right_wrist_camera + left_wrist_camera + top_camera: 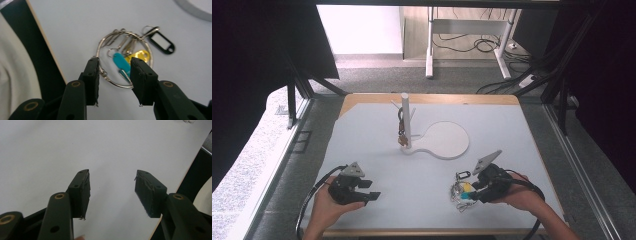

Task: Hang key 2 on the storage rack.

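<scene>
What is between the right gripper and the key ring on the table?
Nothing visible. In the right gripper view the right gripper is directly over the key ring, its jaws apart on either side of the ring's near edge, not yet pressing on it. The table around it is bare.

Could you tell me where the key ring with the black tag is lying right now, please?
The key ring lies on the table at the front right in the high view, just ahead of the right gripper, well in front of the white stand.
</scene>
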